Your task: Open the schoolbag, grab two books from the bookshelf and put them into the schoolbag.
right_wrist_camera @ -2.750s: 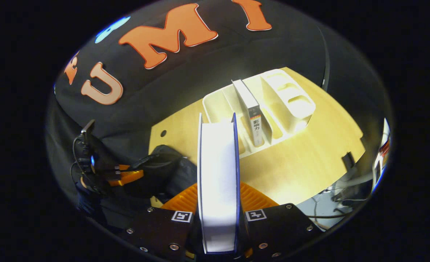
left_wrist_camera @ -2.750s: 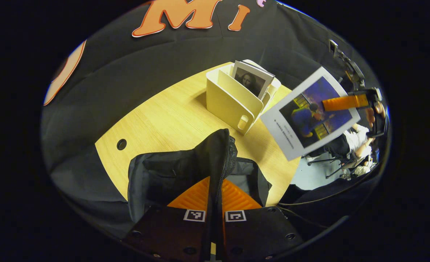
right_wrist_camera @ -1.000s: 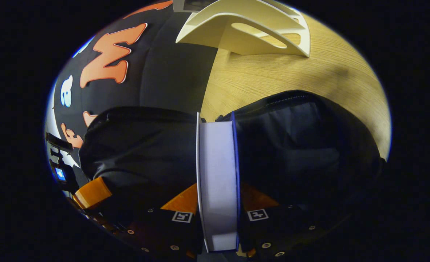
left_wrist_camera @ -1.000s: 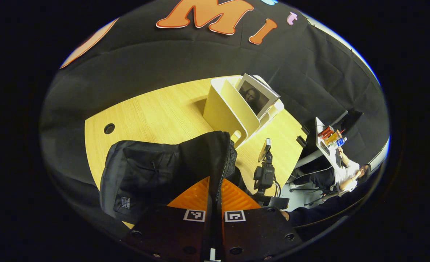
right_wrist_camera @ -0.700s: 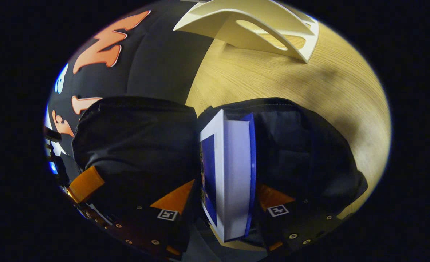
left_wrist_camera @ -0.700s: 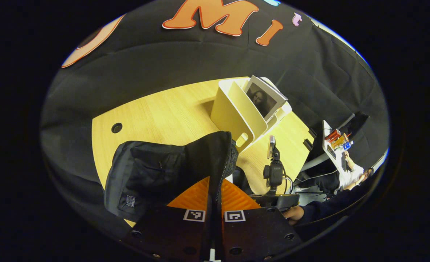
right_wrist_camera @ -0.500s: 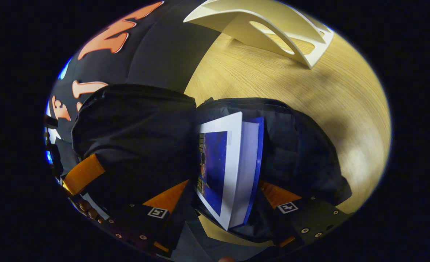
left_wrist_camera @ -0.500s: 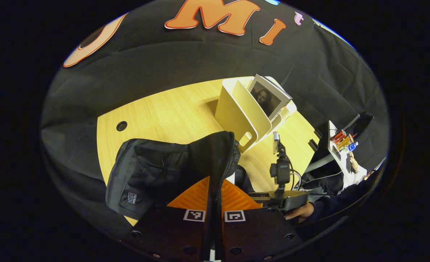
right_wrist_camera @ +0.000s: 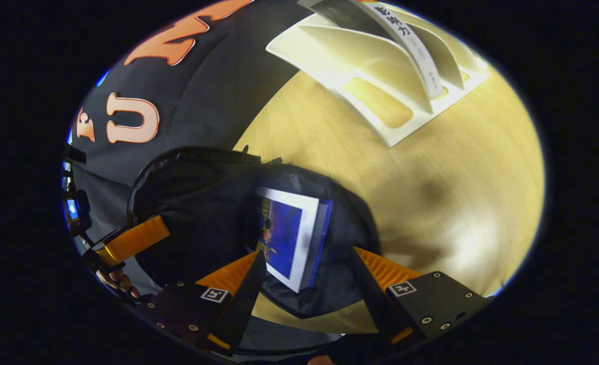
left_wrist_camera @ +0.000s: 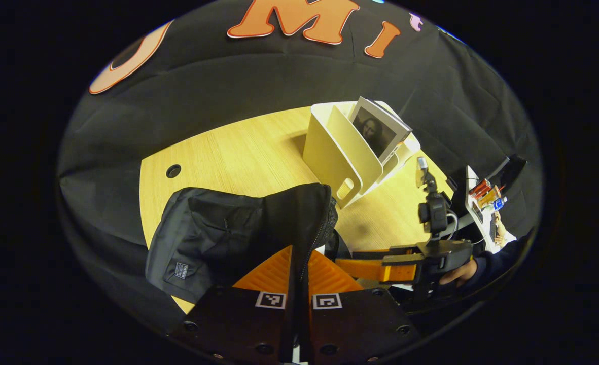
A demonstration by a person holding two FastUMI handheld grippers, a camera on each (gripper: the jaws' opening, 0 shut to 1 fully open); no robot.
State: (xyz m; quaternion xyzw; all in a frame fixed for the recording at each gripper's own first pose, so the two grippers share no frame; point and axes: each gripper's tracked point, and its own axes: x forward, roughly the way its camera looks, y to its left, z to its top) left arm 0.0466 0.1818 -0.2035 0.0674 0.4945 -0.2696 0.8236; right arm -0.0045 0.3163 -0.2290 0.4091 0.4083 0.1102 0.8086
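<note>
The schoolbag's (right_wrist_camera: 192,203) raised flap is walling the opening at nine o'clock. Bare tabletop (right_wrist_camera: 431,203) is lying open toward three o'clock, and the bookshelf (right_wrist_camera: 380,86) is blocking twelve.

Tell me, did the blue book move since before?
Yes. The blue book left the right gripper, whose fingers are now spread, and lies down inside the schoolbag, away from the bookshelf.
</note>
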